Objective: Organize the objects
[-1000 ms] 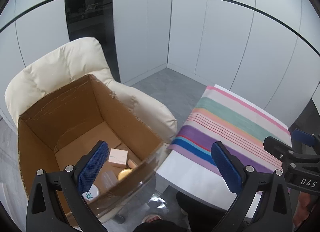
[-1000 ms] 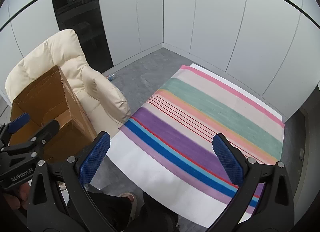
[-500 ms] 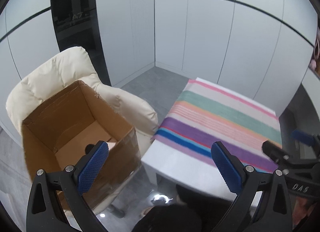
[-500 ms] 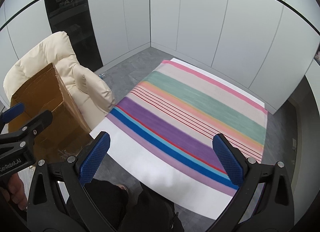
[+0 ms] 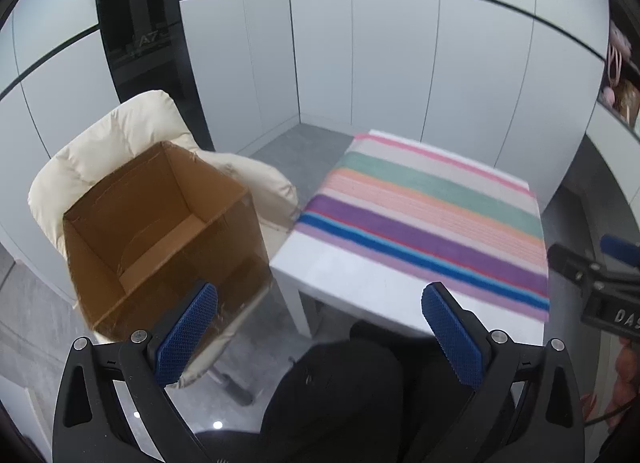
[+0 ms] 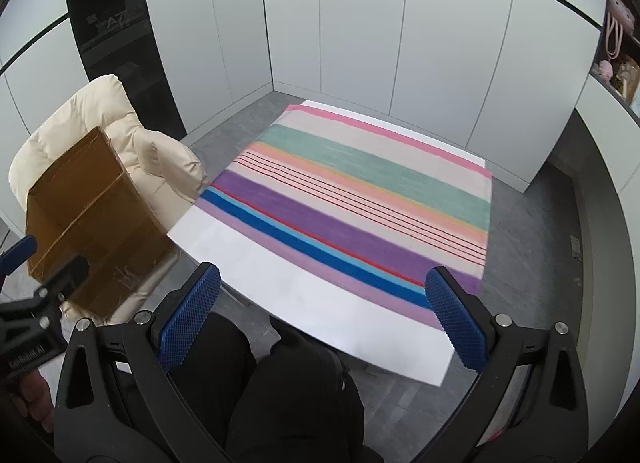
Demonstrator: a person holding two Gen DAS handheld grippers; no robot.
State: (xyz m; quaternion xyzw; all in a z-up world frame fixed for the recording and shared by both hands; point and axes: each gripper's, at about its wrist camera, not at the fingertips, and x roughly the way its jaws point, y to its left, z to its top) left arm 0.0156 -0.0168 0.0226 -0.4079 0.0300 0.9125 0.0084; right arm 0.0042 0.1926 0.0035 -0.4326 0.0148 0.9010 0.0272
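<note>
An open cardboard box point(image 5: 160, 223) stands on a cream armchair point(image 5: 112, 143); from here I see only its bare inner walls and floor, its contents are hidden. It also shows in the right wrist view point(image 6: 88, 223). My left gripper point(image 5: 320, 327) is open and empty, held high and back from the box and table. My right gripper point(image 6: 322, 315) is open and empty above the near edge of the white table point(image 6: 280, 283), which carries a striped cloth point(image 6: 360, 199). No loose objects lie on the cloth.
The person's dark-clothed legs point(image 6: 280, 383) are under the table's near edge. White wall panels and a dark glass panel point(image 5: 136, 23) surround the corner. A shelf with pink items point(image 6: 616, 43) is at the right. Grey floor point(image 5: 288, 143) lies between chair and wall.
Both grippers have pulled back and up from the box and table. The small items seen inside the box earlier are now out of sight behind its near wall. Both stay open.
</note>
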